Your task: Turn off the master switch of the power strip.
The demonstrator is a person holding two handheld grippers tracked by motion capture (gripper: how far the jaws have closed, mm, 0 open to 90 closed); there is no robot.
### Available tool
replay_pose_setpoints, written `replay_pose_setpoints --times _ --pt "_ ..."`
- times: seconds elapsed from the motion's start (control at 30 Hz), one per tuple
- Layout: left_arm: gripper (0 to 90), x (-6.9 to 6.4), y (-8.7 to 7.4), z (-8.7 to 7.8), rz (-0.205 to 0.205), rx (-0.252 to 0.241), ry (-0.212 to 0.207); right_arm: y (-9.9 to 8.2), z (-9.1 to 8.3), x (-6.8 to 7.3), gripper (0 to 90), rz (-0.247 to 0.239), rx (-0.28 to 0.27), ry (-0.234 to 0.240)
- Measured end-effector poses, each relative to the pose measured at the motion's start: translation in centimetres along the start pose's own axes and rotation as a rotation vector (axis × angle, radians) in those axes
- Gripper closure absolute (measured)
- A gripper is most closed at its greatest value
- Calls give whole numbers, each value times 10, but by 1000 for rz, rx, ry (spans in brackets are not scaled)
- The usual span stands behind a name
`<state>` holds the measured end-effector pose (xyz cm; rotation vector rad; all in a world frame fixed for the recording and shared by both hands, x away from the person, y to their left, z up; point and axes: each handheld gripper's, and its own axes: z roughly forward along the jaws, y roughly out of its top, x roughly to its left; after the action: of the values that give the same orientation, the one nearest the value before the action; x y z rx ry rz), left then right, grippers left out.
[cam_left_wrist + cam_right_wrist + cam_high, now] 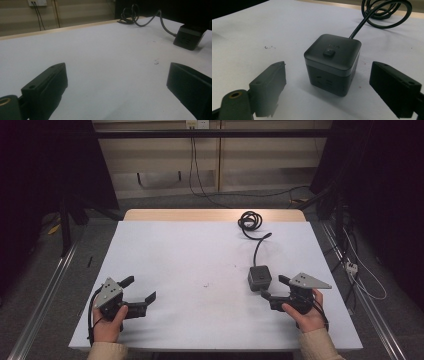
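A dark grey cube-shaped power socket (259,277) (333,63) sits on the white table, with a button on its top face. Its black cable (259,245) runs back to a coil (250,220) (387,12) near the far edge. My right gripper (274,287) (328,92) is open just behind the cube, jaws wide to either side and not touching it. My left gripper (140,288) (115,90) rests open at the front left with bare table between its jaws. From the left gripper view the cube (188,37) is far off at the right.
The white table top (200,270) has a wooden strip along its far edge (210,215). A small speck of debris (205,284) lies near the middle. Metal rails (45,290) and loose floor cables (360,275) flank the table.
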<state>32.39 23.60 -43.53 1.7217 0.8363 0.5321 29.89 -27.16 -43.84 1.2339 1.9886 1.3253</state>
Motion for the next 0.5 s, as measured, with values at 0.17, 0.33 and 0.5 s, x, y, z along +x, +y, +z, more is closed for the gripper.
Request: replay_pose_setpoints --times 0.17,0.33,0.5 --pt "31 0 0 0 1 2 1 -3 -3 -2 136 -3 1 -1" --pt "31 0 0 0 5 4 -1 -6 -5 -4 136 -3 7 -1" --pt "31 0 0 0 5 5 -1 -8 -8 -6 137 2 2 0"
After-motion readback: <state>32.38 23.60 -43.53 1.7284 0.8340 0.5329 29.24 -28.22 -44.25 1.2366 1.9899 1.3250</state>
